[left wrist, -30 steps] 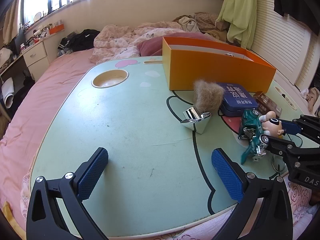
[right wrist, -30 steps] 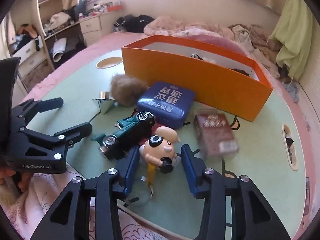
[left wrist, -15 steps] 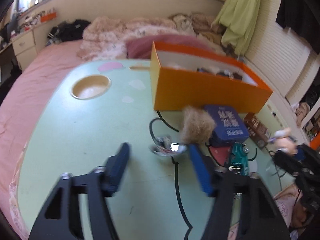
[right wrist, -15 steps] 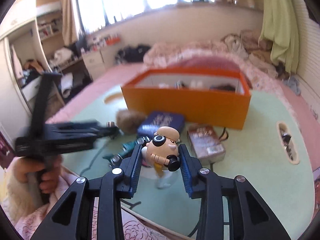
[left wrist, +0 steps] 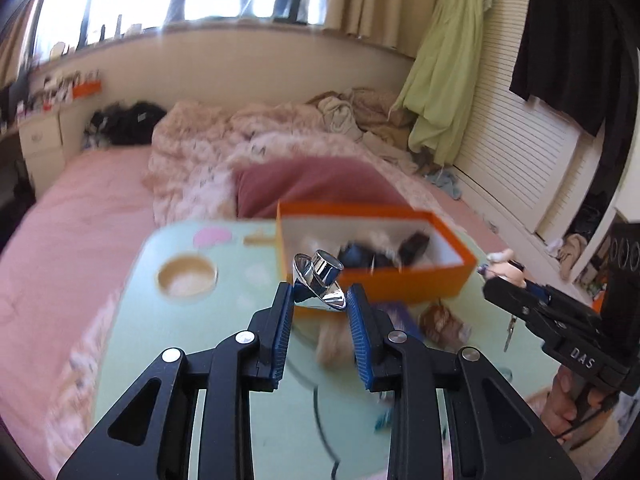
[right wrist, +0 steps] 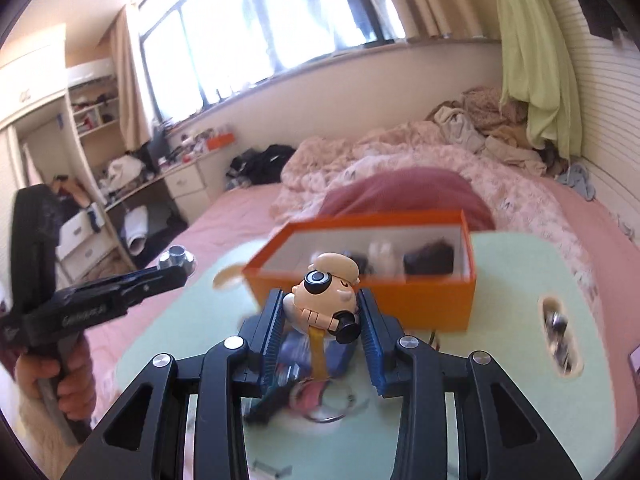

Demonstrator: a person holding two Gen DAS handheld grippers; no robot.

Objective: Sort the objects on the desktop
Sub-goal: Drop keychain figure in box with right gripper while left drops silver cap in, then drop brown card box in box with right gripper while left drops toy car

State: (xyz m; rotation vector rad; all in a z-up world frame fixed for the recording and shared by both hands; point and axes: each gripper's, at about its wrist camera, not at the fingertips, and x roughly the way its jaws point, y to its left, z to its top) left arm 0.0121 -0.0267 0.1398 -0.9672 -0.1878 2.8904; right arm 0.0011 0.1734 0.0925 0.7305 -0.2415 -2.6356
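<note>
Between the blue pads of the left gripper (left wrist: 320, 304), in the left wrist view, sat a shiny chrome funnel (left wrist: 319, 280), clamped at its flared body with its round neck tilted up and away, clear of the tabletop (left wrist: 224, 332). Just beyond the gripper's tips stood the orange box (left wrist: 404, 280), open at the top, with dark and pale things lying blurred inside. Below the gripper, on the tabletop, lay a tan fur ball (left wrist: 334, 344) and a brown packet (left wrist: 442, 318), both blurred. Ahead and to the left of the gripper a round cup recess (left wrist: 187, 278) was sunk into the tabletop. Far to the right the right gripper (left wrist: 500, 270) reached in, holding a small doll (left wrist: 506, 262), with the person's hand (left wrist: 568, 400) on its handle.

Seen from the right wrist, the right gripper (right wrist: 322, 312) was closed on the doll (right wrist: 326, 296), a big-headed figure with a tan cap and one black-ringed eye, and a yellow strap hung from it down to a key ring (right wrist: 328, 408). Straight ahead of the gripper stood the orange box (right wrist: 400, 300). Under the gripper a blue tin (right wrist: 296, 350) lay blurred on the tabletop (right wrist: 516, 304). Off to the left the left gripper (right wrist: 176, 266) held the funnel (right wrist: 177, 258) up in the air, with the person's hand (right wrist: 56, 380) around its grip.
</note>
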